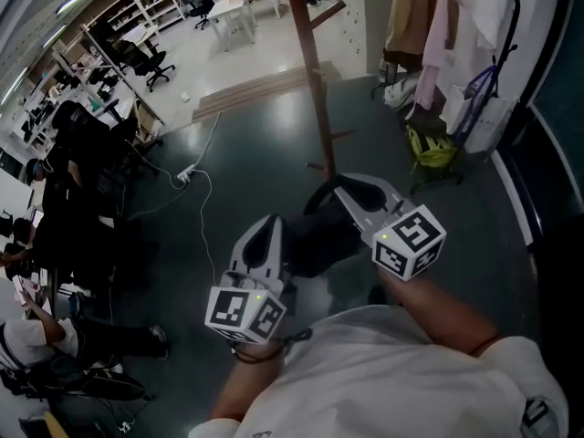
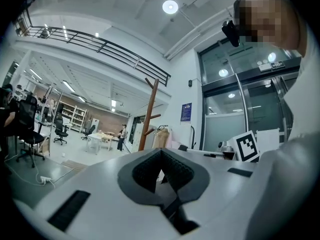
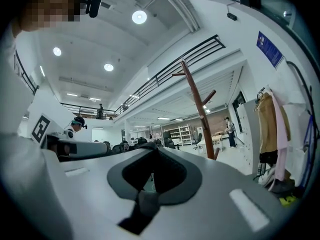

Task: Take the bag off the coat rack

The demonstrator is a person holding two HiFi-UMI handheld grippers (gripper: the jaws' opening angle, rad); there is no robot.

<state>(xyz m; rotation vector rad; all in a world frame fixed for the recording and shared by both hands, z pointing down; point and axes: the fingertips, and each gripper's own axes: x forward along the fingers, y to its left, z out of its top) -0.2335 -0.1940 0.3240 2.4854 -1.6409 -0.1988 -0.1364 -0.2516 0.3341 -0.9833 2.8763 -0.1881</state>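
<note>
Now left gripper (image 1: 272,224) and right gripper (image 1: 336,188) are both hovering clenched, empty, before rack (image 1: 315,71); bag (image 1: 474,117), coats (image 1: 429,26) are hanging right of rack.

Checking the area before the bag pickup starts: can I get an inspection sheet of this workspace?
Surface: dark floor, glossy.
Job's things: wooden coat rack, visible pegs bare; white bag beside hanging clothes at right.
Clutter: yellow-green bag on floor.
Grippers: left tool and right tool shut, empty.
Cables: white cable running to power strip.
Surroundings: seated people, desks, chairs.
</note>
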